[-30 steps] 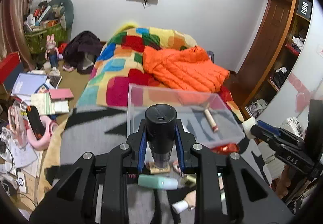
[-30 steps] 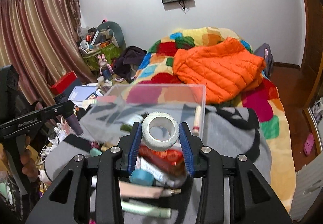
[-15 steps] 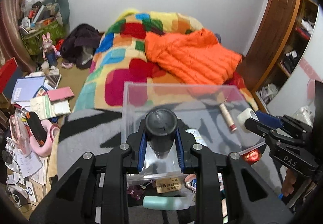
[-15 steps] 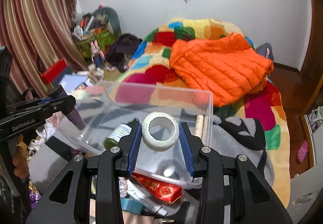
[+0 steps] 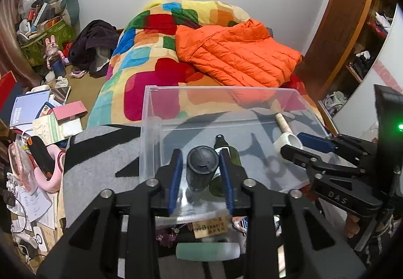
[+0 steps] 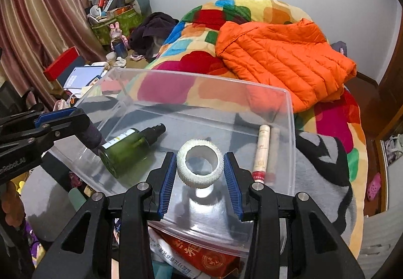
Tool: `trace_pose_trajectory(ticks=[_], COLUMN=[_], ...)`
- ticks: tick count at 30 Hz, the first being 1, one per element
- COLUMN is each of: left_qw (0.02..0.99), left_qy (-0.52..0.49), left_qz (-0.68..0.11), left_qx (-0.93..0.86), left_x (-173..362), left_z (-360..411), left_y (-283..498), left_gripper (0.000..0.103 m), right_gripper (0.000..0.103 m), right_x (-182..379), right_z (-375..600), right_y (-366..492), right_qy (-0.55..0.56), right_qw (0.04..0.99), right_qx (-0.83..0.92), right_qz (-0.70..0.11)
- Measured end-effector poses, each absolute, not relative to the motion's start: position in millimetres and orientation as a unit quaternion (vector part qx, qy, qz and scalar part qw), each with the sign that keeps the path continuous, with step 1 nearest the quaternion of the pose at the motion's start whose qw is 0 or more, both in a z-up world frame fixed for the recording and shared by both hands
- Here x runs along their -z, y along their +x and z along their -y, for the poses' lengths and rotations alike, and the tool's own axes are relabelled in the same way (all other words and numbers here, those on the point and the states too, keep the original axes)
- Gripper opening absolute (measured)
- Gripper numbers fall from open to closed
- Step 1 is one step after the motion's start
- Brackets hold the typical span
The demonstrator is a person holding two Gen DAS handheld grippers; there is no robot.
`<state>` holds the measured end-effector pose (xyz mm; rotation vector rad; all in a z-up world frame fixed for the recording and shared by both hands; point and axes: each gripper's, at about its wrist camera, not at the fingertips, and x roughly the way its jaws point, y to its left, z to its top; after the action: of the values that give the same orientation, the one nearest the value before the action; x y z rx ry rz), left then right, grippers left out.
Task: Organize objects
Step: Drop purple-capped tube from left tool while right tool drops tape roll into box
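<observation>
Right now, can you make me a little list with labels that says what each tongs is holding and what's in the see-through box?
left tongs: shut on the dark cylinder bottle, held over the box
right tongs: shut on the white tape roll, held over the box
box: clear plastic bin on a grey and black blanket
inside the box: green pump bottle lying on its side, cream tube lying by the right wall
behind the box: orange puffer jacket on the colourful bedspread

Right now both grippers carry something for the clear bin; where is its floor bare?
Bare floor lies between the green pump bottle and the cream tube, beneath the tape roll. Left side crowded by the bottle and dark cylinder.
</observation>
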<state>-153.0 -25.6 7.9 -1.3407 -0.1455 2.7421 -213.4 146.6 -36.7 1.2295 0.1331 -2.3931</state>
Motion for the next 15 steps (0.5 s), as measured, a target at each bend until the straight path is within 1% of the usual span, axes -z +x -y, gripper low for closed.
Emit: trace_pose_trajectory(ticks=[1, 2, 3, 5, 10, 11, 12, 14, 15], left_qw=[0.043, 0.043, 0.043, 0.042, 0.046, 0.046, 0.047, 0.046, 0.047], left_qy=[-0.435, -0.429, -0.425, -0.412, -0.394, -0.393, -0.392, -0.393, -0.395], left_qz=[0.049, 0.051, 0.051, 0.050, 0.044, 0.042, 0.042, 0.044, 0.044], left_qx=[-0.898, -0.901, -0.903, -0.909, -0.917, -0.917, -0.918, -0.917, -0.916], left_x=[-10.8, -14.7, -17.9, -26.1, -39.5, -40.4, -40.8, -38.4, -36.3], left_z=[25.7, 26.8, 27.0, 28.5, 29.4, 29.7, 30.0, 31.5, 31.7], left_y=[-151.0, -146.8, -144.7, -137.1, -117.1, -111.7, -107.8, -99.0, -94.9], left_gripper=[0.039, 0.044, 0.046, 0.054, 0.063, 0.067, 0.072, 0.076, 0.077], right_gripper=[0.036, 0.037, 0.039, 0.043, 0.050, 0.052, 0.055, 0.060, 0.063], right_x=[36.8, 36.1, 35.1, 31.2, 12.0, 7.6, 2.9, -4.7, -8.1], right_z=[-146.5, -147.3, -148.4, -151.1, -158.5, -160.4, -163.0, -168.5, -171.7], right_y=[-213.3, -212.8, -212.1, -209.3, -195.8, -191.7, -187.1, -178.0, -172.9], right_qy=[0.447, 0.448, 0.448, 0.444, 0.422, 0.416, 0.409, 0.396, 0.390], right_qw=[0.223, 0.223, 0.223, 0.225, 0.229, 0.230, 0.230, 0.232, 0.232], right_qx=[0.865, 0.865, 0.865, 0.866, 0.877, 0.879, 0.883, 0.888, 0.891], right_qz=[-0.047, -0.045, -0.042, -0.034, -0.025, -0.024, -0.022, -0.017, -0.014])
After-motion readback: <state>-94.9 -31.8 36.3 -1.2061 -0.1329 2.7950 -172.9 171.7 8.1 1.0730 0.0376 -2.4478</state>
